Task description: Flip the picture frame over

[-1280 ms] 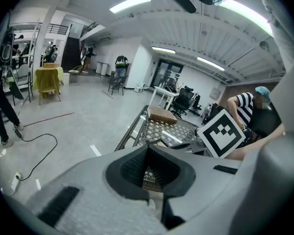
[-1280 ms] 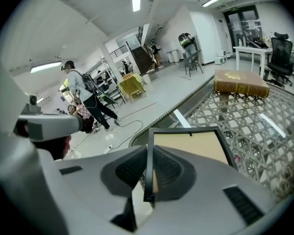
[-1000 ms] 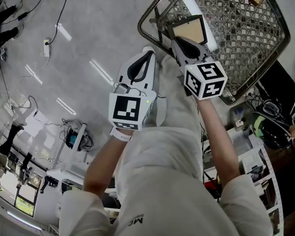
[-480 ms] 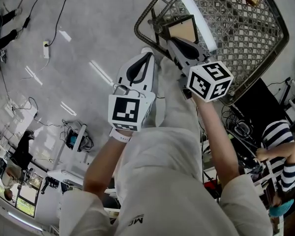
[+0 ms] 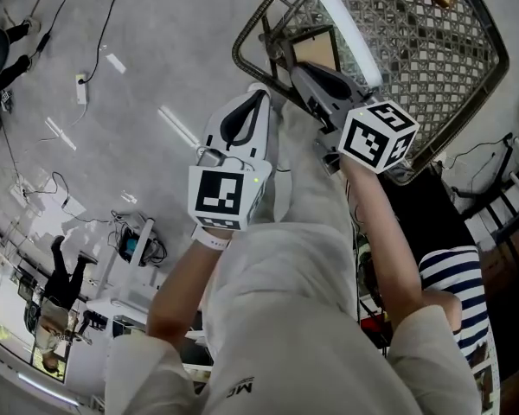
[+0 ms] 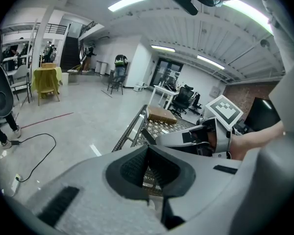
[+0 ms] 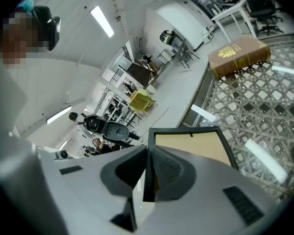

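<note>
black-edged picture frame (image 5: 316, 48), head view: its tan panel faces up, just ahead of the right hand-held gripper (image 5: 304, 78), over the near corner of the wire-mesh desk (image 5: 432, 85). the left hand-held gripper (image 5: 258, 95) lies beside the right one, just outside the desk's rim and apart from the frame. left gripper view: jaws pressed together with nothing between them; the right hand-held gripper lies ahead and to the right. right gripper view: jaws pinch the frame's dark left edge; the tan panel extends to the right of the jaws, and a brown book (image 7: 239, 55) lies farther ahead on the mesh.
</note>
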The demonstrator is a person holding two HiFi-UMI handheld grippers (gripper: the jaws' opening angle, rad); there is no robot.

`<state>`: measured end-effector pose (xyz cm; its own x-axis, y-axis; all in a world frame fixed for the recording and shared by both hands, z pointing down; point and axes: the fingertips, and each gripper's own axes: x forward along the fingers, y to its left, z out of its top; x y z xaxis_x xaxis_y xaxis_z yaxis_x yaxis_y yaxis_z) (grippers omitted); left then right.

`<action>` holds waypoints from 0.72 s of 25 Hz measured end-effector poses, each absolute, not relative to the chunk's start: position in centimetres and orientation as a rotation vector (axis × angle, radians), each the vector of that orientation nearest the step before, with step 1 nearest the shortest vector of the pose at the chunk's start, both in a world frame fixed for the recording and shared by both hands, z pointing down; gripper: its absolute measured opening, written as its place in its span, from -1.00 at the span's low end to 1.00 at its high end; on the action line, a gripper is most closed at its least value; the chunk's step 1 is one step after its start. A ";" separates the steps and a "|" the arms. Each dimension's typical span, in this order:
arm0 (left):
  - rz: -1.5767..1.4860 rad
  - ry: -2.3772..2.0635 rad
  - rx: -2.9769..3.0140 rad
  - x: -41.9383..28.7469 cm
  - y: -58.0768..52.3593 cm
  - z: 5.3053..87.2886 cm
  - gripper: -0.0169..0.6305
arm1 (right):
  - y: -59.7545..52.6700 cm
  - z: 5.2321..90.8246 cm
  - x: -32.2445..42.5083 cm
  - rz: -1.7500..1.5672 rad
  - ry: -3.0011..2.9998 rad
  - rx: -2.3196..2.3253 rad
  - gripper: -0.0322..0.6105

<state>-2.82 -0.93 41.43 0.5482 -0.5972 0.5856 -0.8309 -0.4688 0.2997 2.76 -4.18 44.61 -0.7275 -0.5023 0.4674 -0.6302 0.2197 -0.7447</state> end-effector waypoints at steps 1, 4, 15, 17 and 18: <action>0.548 -1.147 2.222 -2.8 -1.0 41.4 -0.87 | -4.2 44.5 2.8 1.556 -2.356 1.096 -0.73; 0.550 -1.144 2.221 -2.6 -0.9 41.4 -0.87 | -4.3 44.0 2.7 1.611 -2.385 1.075 -0.73; 0.564 -1.150 2.216 -2.8 -0.7 41.7 -0.87 | -4.5 42.9 1.3 1.760 -2.466 0.935 -0.73; 0.565 -1.154 2.216 -2.9 -0.7 41.6 -0.87 | -4.6 42.7 1.1 1.812 -2.477 0.909 -0.73; 0.565 -1.156 2.216 -2.9 -0.6 41.6 -0.87 | -4.6 42.6 1.1 1.839 -2.481 0.899 -0.73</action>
<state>-2.88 -0.65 41.61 0.5369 -0.5960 0.5970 -0.8372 -0.4634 0.2903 1.06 -4.61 42.64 -0.8413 -0.4732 0.2614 -0.3877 0.1913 -0.9017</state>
